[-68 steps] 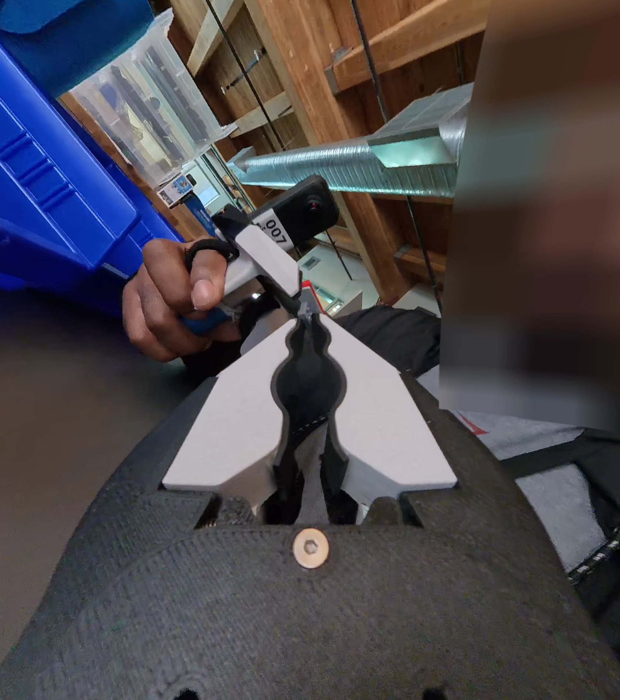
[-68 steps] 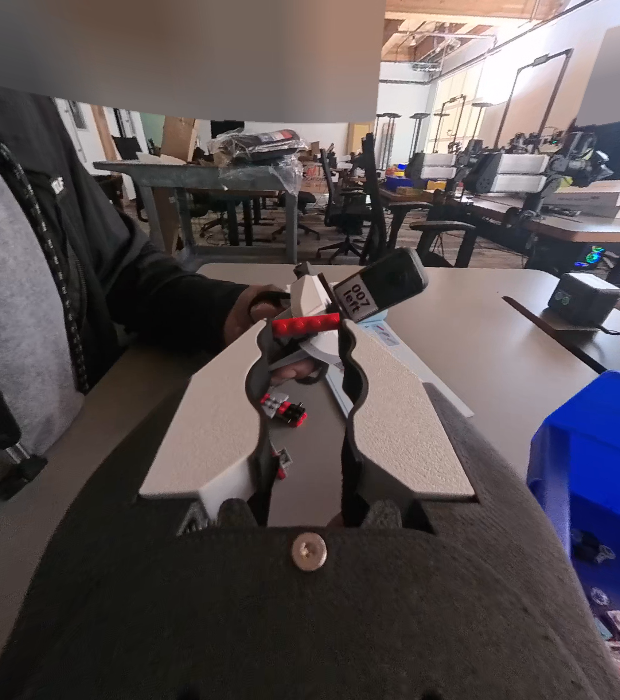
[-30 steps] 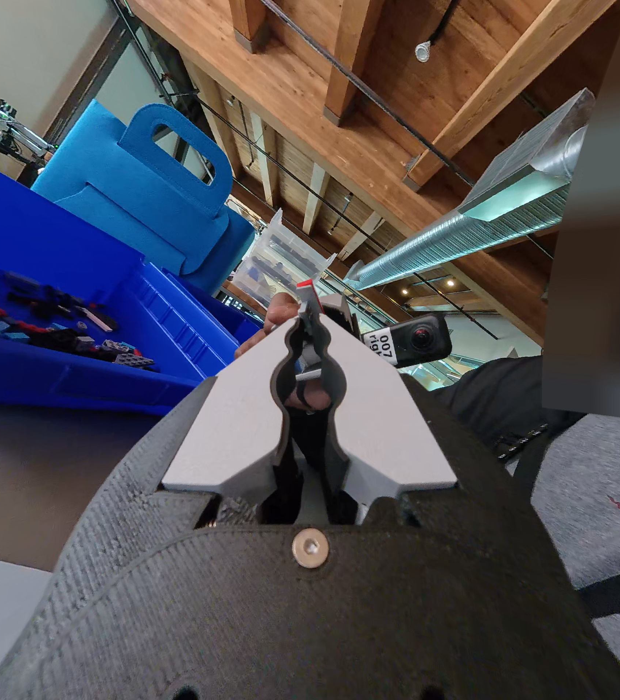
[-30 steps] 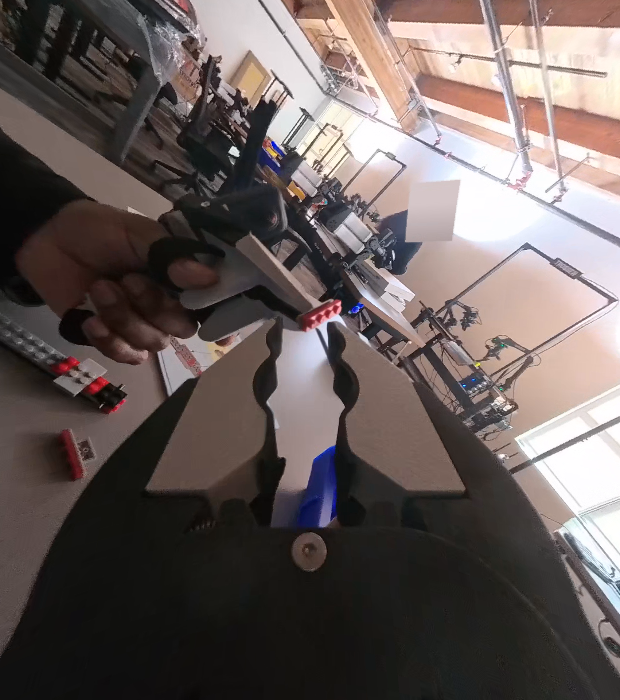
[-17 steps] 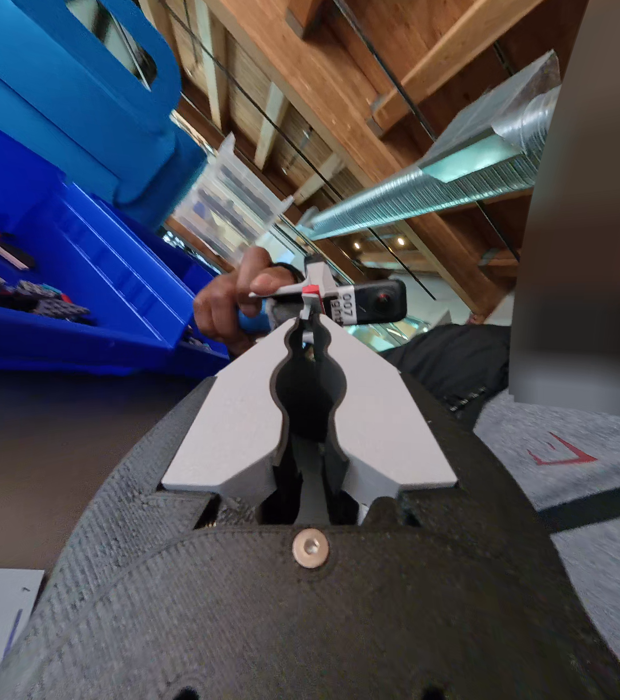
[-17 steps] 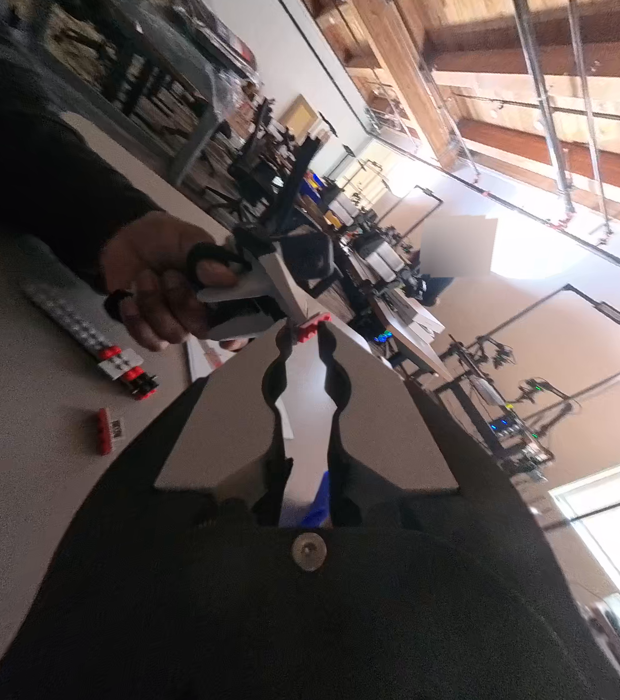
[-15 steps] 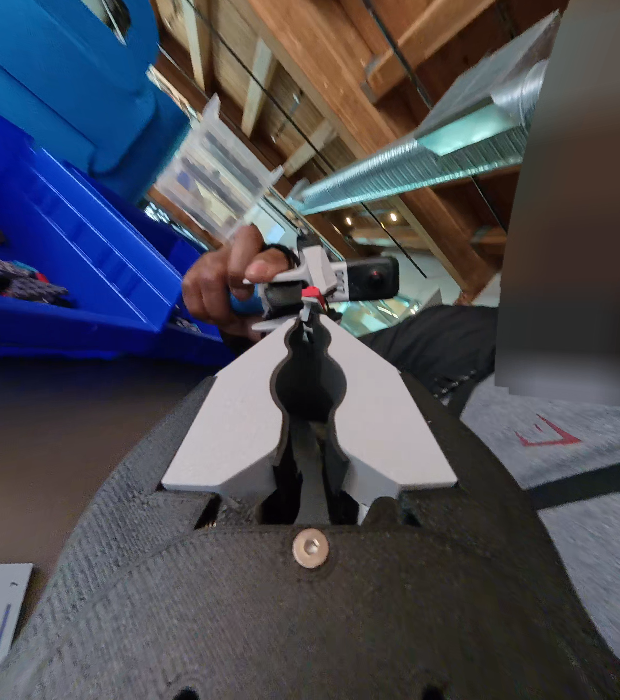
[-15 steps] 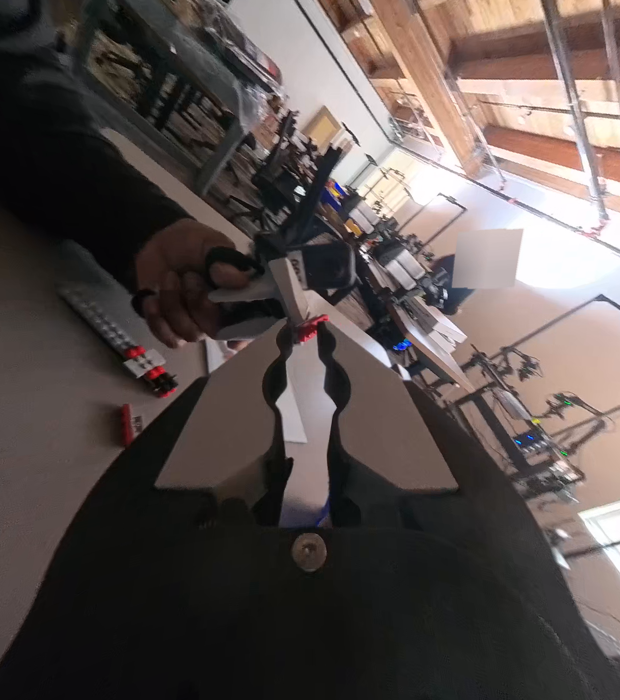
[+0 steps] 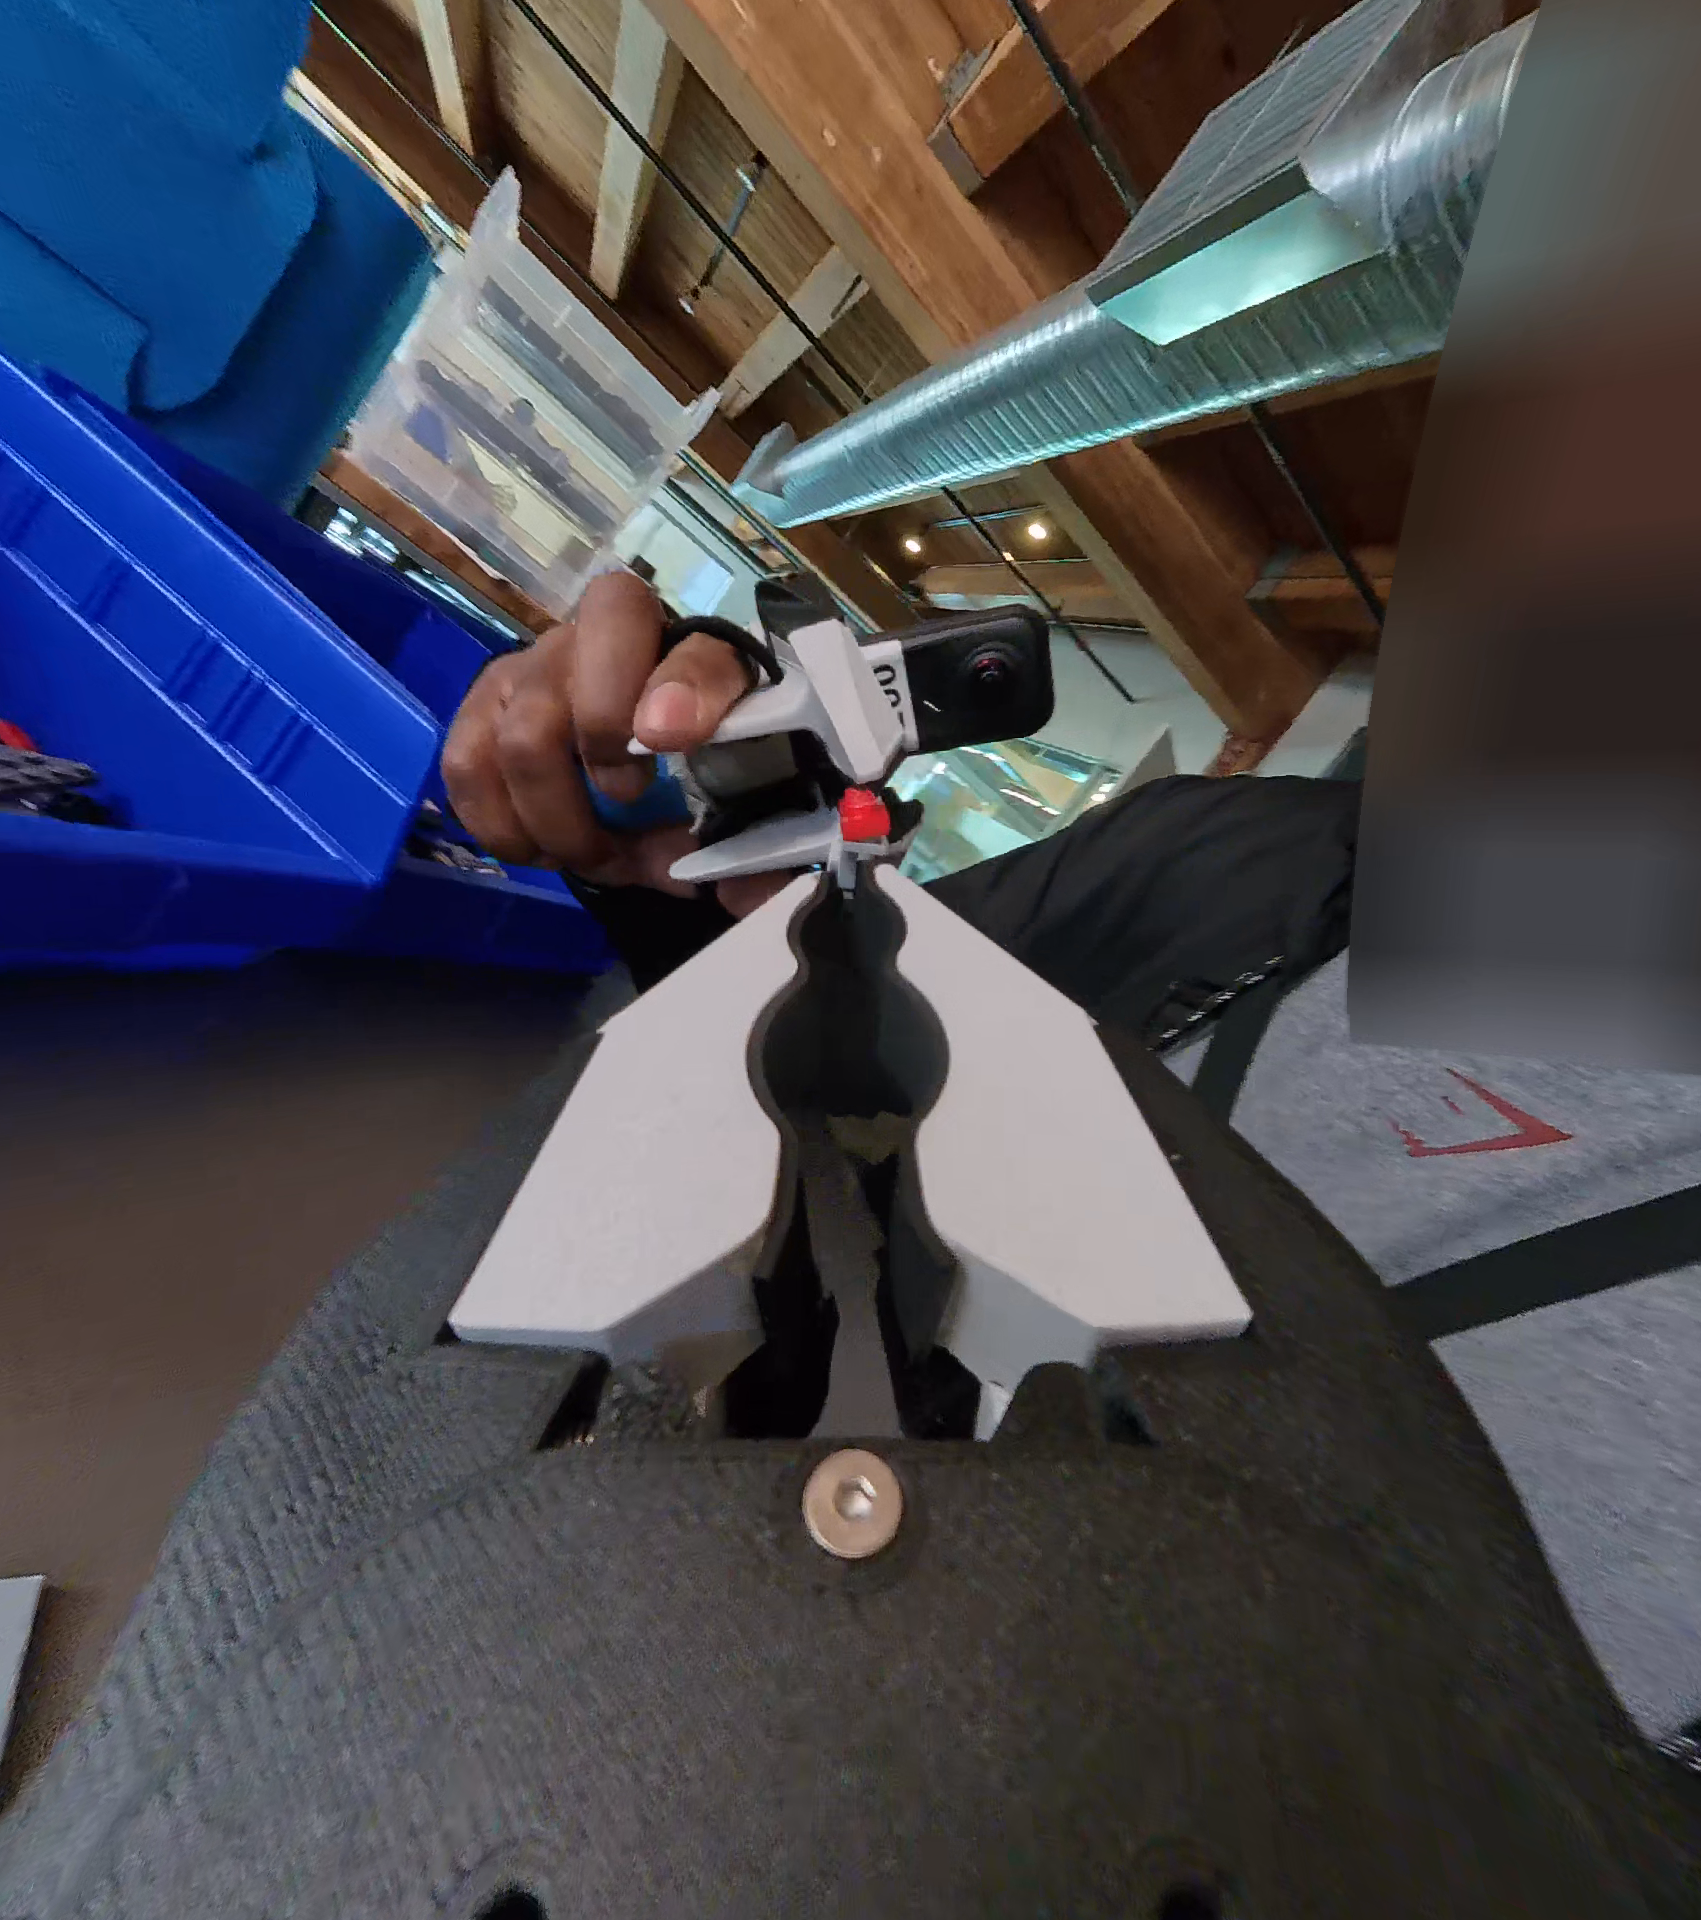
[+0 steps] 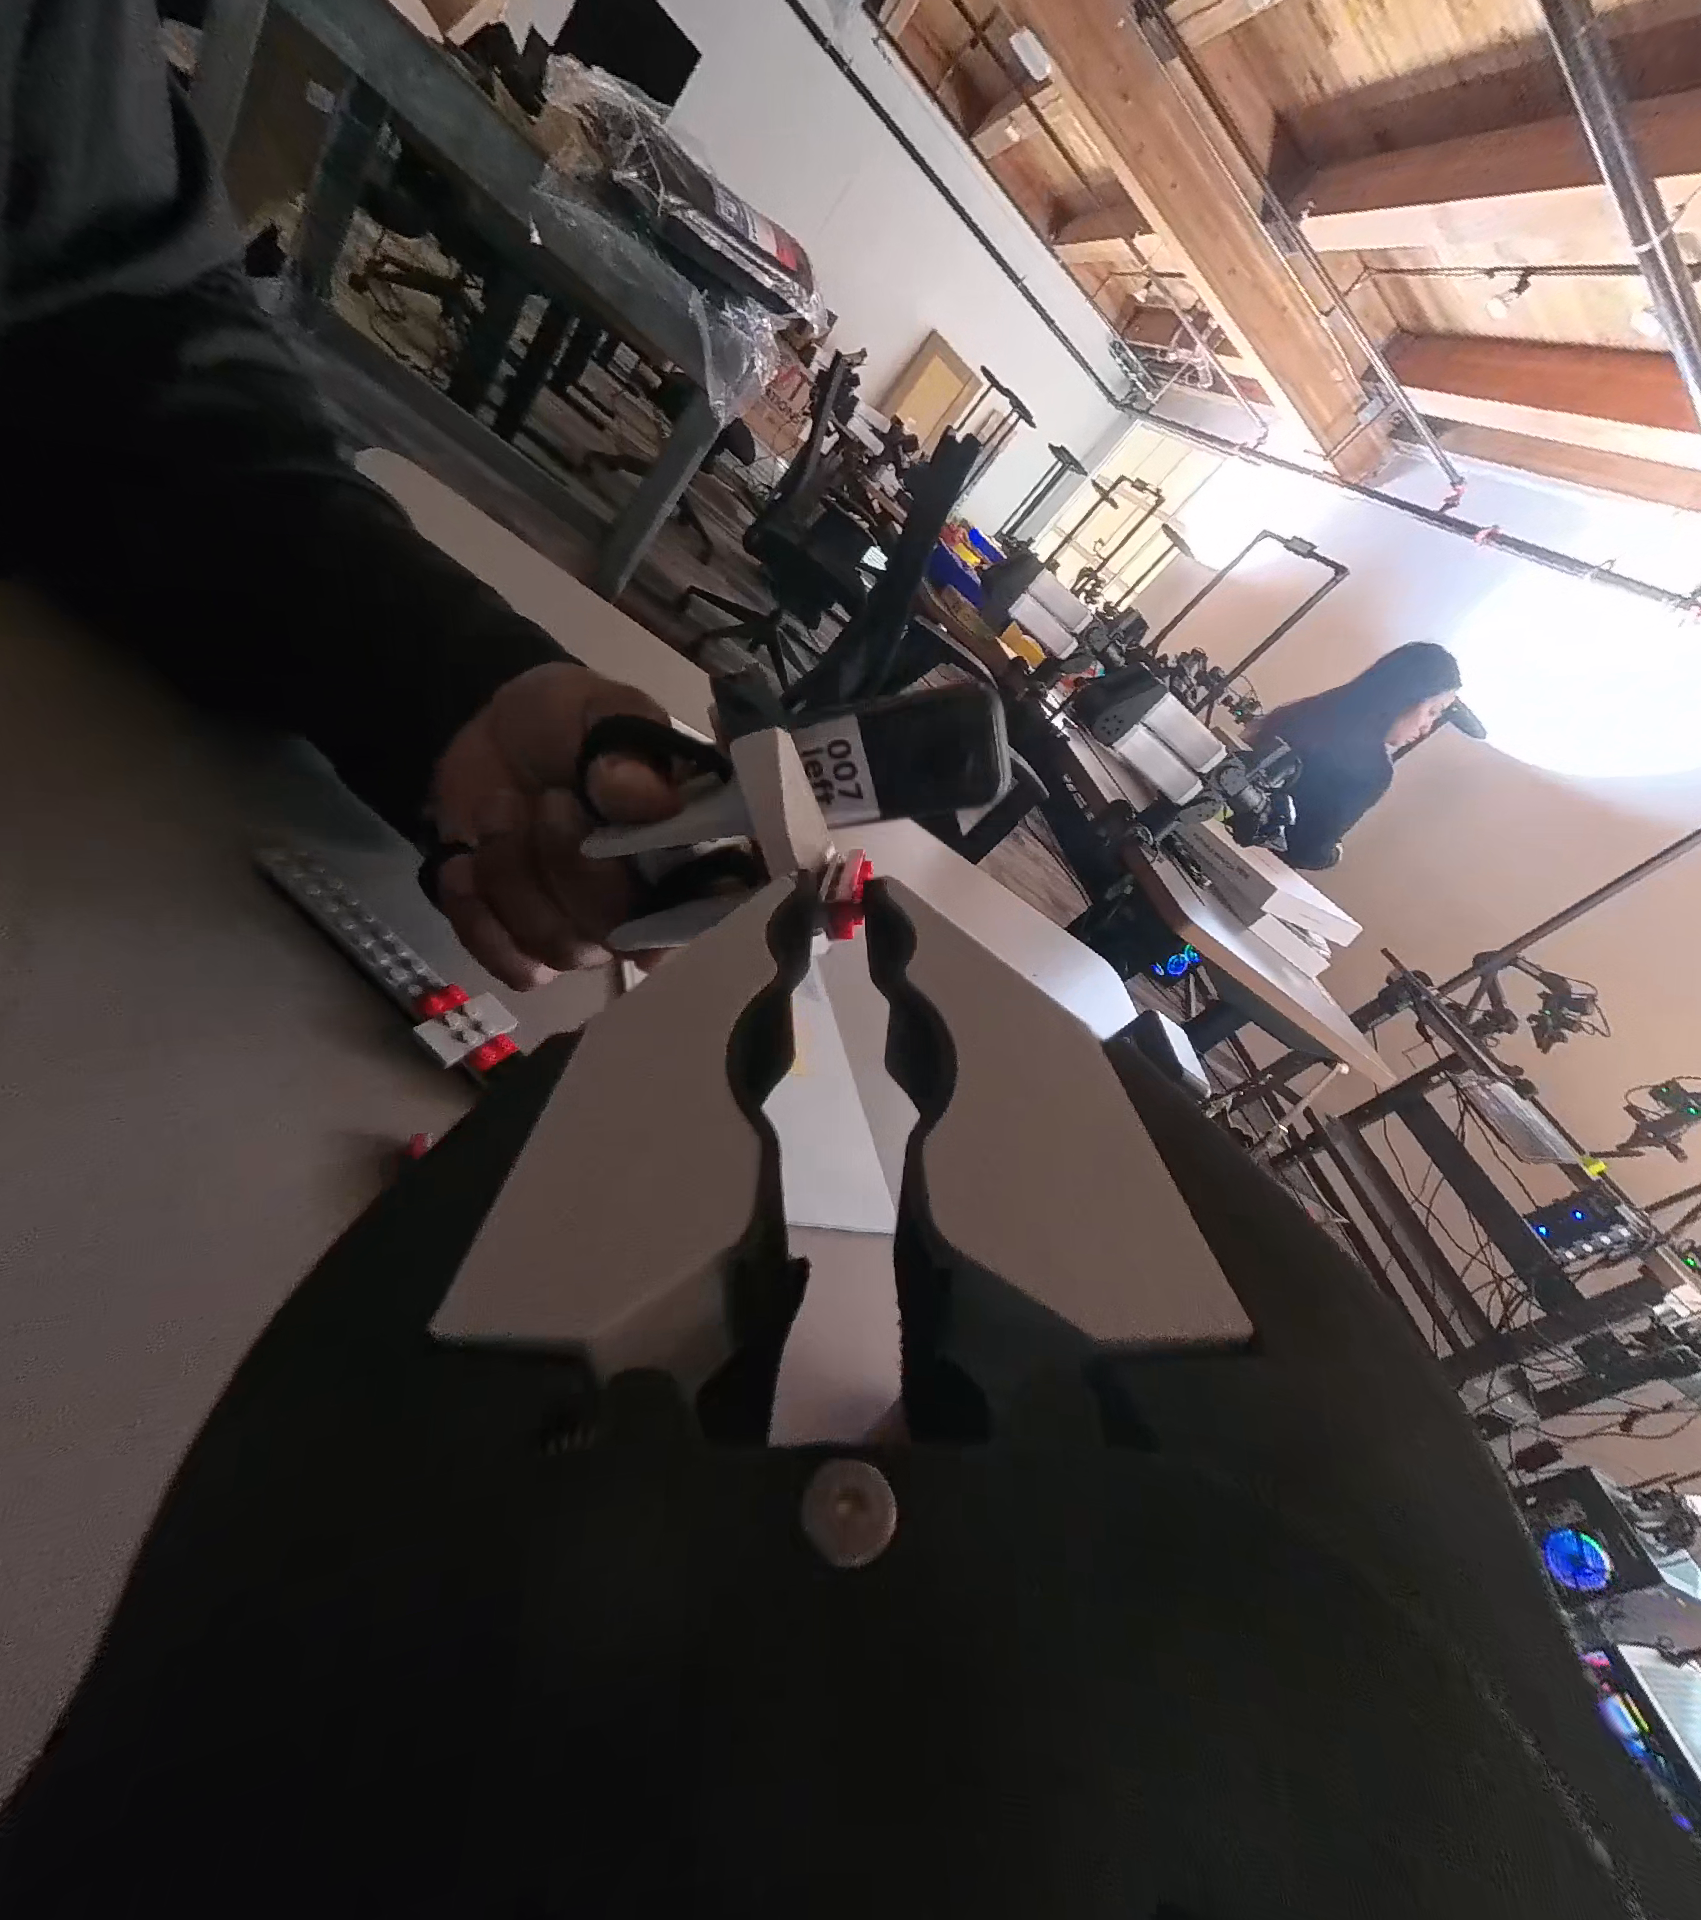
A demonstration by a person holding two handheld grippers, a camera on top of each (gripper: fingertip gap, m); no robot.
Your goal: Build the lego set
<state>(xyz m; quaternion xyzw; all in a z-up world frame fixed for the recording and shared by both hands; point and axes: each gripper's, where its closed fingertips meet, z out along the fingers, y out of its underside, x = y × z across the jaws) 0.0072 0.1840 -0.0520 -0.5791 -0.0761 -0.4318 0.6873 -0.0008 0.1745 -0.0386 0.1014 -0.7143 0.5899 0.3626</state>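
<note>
A small red brick (image 9: 861, 828) with a thin grey plate (image 9: 844, 879) on it is held in the air between my two grippers. My left gripper (image 9: 851, 896) is shut on the grey plate's edge. In the left wrist view the right gripper (image 9: 856, 821) faces it with the red brick between its fingers. In the right wrist view my right gripper (image 10: 838, 902) has its fingertips closed narrowly on the red brick (image 10: 838, 918). The left gripper (image 10: 820, 868) meets it tip to tip. Both are above the table.
A long grey studded plate (image 10: 347, 914) with red bricks and a light grey plate at its end (image 10: 467, 1039) lies on the table (image 10: 98, 1143). A small red piece (image 10: 417, 1144) lies nearby. White paper (image 10: 830, 1153) lies beyond. A blue bin (image 9: 150, 675) of loose pieces stands at the left. Both grippers' tips are close together, under 4 cm apart.
The two grippers have come together tip to tip. My right gripper went from open to closed on the red brick that the left one brought in. Both views have tilted.
</note>
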